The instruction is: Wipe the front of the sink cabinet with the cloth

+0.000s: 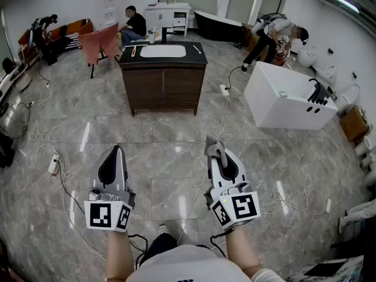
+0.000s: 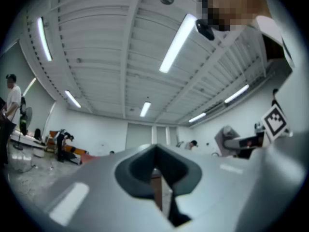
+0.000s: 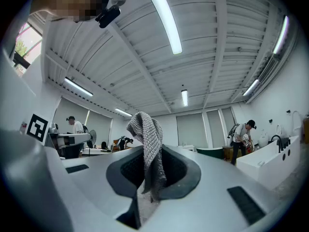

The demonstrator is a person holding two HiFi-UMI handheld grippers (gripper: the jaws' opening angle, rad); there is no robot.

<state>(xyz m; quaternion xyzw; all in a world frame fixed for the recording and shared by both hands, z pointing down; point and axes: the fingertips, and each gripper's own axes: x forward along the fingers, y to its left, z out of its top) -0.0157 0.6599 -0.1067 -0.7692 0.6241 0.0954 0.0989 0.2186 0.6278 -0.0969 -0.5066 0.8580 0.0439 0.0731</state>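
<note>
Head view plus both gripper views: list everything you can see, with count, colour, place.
sink cabinet: 1, dark brown, black top, white basin; centre, far from the grippers
bathtub: 1, white; right of the cabinet
second bathtub: 1, black; back wall
small cabinet: 1, white; back wall
chairs: 2, pinkish red; back left
people: 3 in the head view; back left, back centre, back right
cables: several, white; on the grey floor
power strip: 1, white; floor, left
cloth: 1, grey knit; held in the right jaws
left gripper: grey, jaws together, empty
right gripper: grey, jaws shut on the cloth
</note>
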